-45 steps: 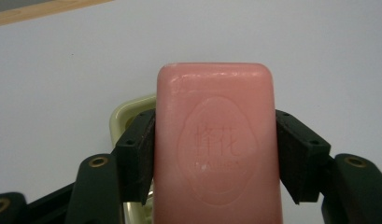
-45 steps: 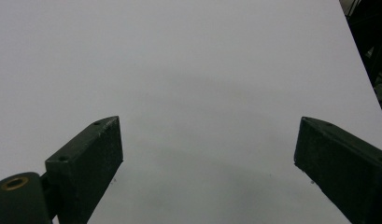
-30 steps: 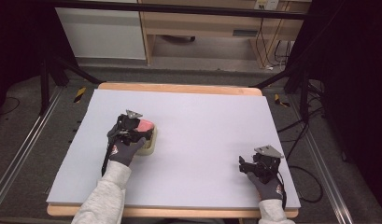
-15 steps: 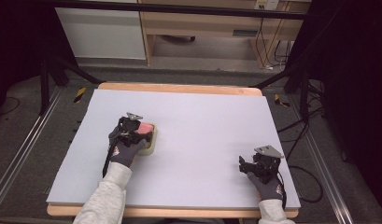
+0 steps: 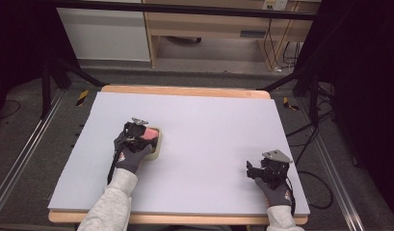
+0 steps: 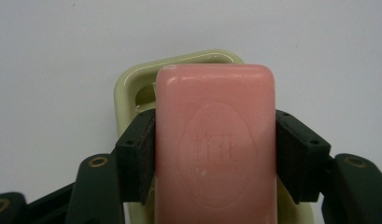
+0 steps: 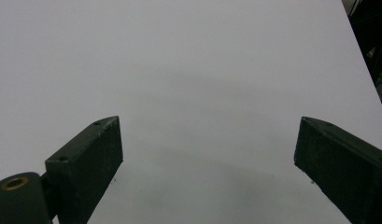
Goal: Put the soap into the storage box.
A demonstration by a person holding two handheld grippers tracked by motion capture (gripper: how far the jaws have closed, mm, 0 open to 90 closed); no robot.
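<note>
You held the pink soap bar (image 6: 215,144) in your left gripper (image 6: 215,154), with the two black pads (image 6: 145,156) pressed on its long sides, so this claw was closed on the soap. The soap was over the pale green soap dish (image 6: 132,88), which stood on the white table sheet (image 5: 209,125) at the left of the middle; whether the bar was lying in the dish or was a little above it, I could not tell from the pictures. Your right gripper (image 5: 268,169) rested near the front right corner of the sheet, well apart from the dish, and its jaws stood wide open with nothing between them. I judged that the step in hand was to set the soap into the dish or to take it out. To do it well, you needed to keep the bar level and parallel to the long side of the dish, because it hung a little to one side of the dish's middle. You also needed to keep the squeeze gentle, since soap is slippery and marks easily. A straight vertical move would have kept the light dish from being dragged. Counted, there was one soap bar, one soap dish, two grippers and one table sheet.
</note>
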